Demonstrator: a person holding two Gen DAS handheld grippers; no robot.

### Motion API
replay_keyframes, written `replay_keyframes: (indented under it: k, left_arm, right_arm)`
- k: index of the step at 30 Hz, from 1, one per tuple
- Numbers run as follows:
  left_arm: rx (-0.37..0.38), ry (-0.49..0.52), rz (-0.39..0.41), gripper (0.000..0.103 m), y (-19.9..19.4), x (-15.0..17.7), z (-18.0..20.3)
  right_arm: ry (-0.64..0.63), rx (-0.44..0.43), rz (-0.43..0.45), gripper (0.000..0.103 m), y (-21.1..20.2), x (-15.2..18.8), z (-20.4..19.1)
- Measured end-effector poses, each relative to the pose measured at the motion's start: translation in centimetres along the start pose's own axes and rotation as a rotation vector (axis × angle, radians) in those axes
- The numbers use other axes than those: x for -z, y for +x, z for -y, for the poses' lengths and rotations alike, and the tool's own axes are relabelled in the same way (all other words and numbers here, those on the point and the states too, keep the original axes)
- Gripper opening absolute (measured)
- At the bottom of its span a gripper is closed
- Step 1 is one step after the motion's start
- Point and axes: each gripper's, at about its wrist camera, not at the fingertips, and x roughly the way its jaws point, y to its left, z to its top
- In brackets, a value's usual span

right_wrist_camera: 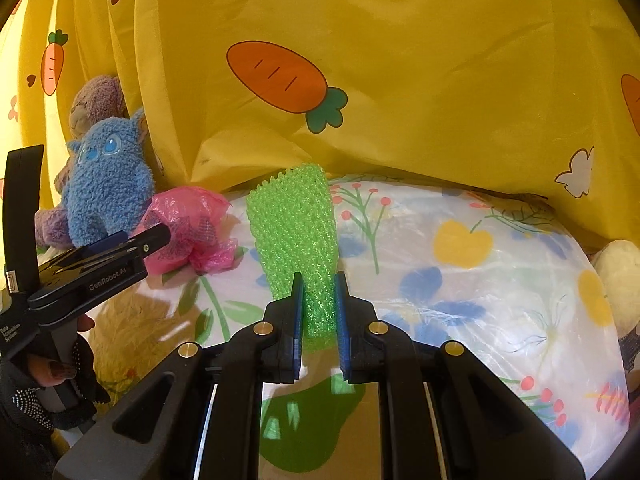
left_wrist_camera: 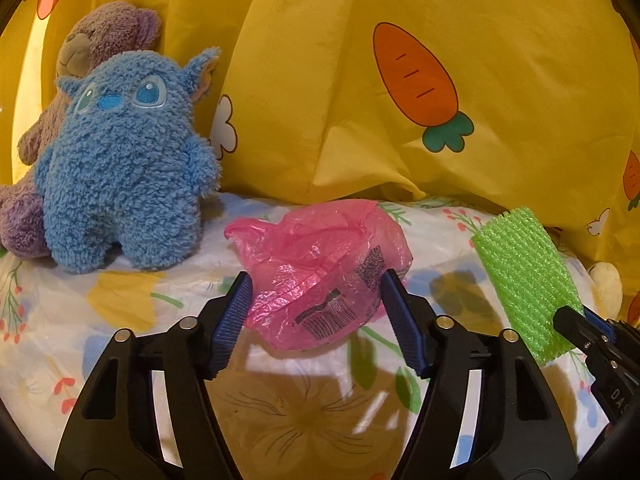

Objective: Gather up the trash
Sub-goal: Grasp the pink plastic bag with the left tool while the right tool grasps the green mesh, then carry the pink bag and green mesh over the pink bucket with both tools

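Left wrist view: pink plastic bag [left_wrist_camera: 320, 272] lies straight ahead between the spread left claw [left_wrist_camera: 316, 292], pads not yet pressing; right claw [right_wrist_camera: 318, 312] pinches green foam net [right_wrist_camera: 296, 232].

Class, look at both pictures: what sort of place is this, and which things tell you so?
Probably a child's bed or bedroom: a blue soft toy sits on a flowered sheet, with carrot-print yellow bedding heaped behind.

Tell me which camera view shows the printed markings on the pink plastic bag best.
The left wrist view. There the pink plastic bag fills the centre between the left gripper fingers, black print facing the camera. In the right wrist view the bag sits far left, partly behind that gripper, print unreadable.
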Motion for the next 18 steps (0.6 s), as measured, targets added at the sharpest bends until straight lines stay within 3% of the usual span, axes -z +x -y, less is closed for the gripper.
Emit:
replay_keyframes:
  k: [7, 10, 18]
  left_arm:
    - [0.048, 0.0, -0.03, 0.008, 0.6, 0.2, 0.2]
    - [0.055, 0.014, -0.012, 0.0, 0.3, 0.4, 0.6]
    - [0.06, 0.013, 0.038, 0.0, -3.5, 0.9, 1.1]
  right_arm:
    - [-0.009, -0.014, 0.007, 0.015, -0.1, 0.3, -0.4]
    - [-0.012, -0.013, 0.014, 0.015, -0.3, 0.3, -0.5]
    - [-0.024, -0.02, 0.04, 0.015, -2.1, 0.5, -0.9]
